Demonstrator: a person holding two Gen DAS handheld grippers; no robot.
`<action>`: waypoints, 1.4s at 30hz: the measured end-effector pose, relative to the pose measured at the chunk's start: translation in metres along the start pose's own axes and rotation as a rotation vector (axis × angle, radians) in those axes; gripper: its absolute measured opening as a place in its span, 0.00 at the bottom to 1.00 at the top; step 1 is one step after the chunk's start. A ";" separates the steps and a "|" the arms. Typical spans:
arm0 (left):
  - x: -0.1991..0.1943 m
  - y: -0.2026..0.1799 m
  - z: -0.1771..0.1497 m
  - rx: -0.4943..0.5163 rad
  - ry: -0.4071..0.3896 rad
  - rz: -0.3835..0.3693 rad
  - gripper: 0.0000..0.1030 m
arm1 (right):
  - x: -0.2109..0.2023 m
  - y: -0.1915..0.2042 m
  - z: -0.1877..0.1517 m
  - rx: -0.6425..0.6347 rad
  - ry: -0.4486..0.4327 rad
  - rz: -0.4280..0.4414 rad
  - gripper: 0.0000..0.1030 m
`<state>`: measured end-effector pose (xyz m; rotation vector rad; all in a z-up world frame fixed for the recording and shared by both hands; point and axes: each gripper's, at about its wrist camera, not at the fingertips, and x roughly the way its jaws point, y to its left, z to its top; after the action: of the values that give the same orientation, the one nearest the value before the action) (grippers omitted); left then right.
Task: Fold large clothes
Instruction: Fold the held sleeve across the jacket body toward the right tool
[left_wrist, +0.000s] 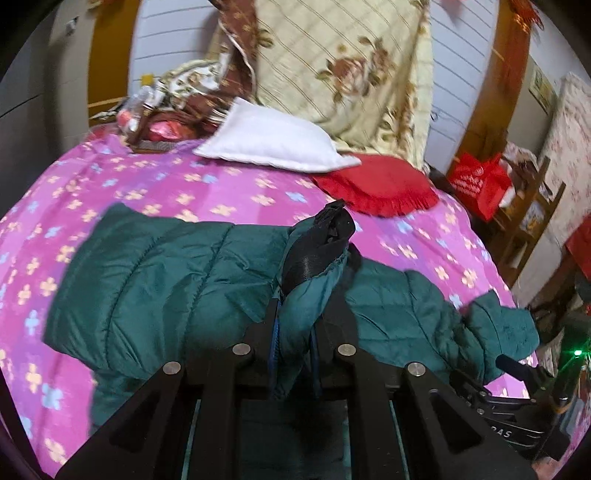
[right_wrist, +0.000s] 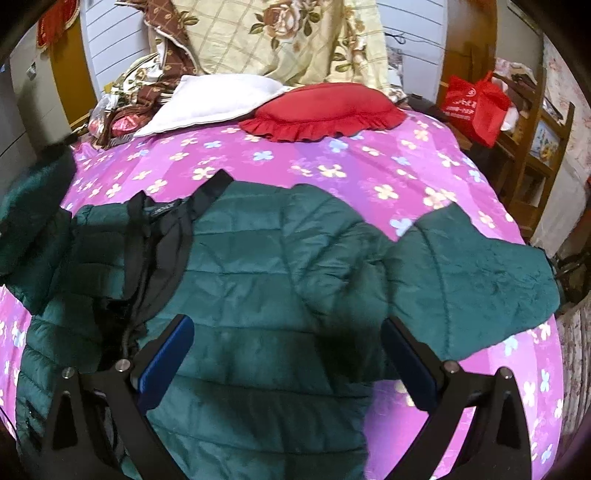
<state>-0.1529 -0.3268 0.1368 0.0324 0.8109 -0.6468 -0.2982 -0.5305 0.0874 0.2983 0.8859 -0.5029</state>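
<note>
Nearest, left jaws: we see the left gripper (left_wrist: 295, 325) clenched on a bunched sleeve of the green puffer jacket (left_wrist: 155, 280), its black cuff (left_wrist: 325, 240) standing up just past the tips.
Right jaws: only the right wrist view shows us the right gripper (right_wrist: 286, 354) released, fingers spread wide over the jacket's back, nothing pressed between them.
Jacket: spread on the purple flowered bedspread (right_wrist: 332, 166); the other sleeve (right_wrist: 469, 273) lies right of the right jaws, the black-lined collar (right_wrist: 162, 229) to their left.
Beyond the jaws: we find a red frilled cushion (right_wrist: 321, 110), a white pillow (left_wrist: 266, 136) and a floral quilt (left_wrist: 343, 59).
Far right: red bag (right_wrist: 476, 107) on a wooden shelf (right_wrist: 532, 155).
</note>
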 end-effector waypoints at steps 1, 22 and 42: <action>0.005 -0.006 -0.002 0.005 0.007 0.000 0.00 | 0.000 -0.003 -0.001 0.005 -0.001 -0.003 0.99; 0.067 -0.058 -0.040 0.033 0.146 -0.034 0.00 | 0.012 -0.056 -0.012 0.088 0.022 -0.039 0.99; -0.013 -0.001 -0.022 -0.020 0.110 -0.131 0.18 | -0.002 -0.026 -0.001 0.104 0.027 0.024 0.99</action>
<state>-0.1743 -0.3149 0.1302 -0.0032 0.9305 -0.7652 -0.3135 -0.5511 0.0869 0.4112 0.8824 -0.5247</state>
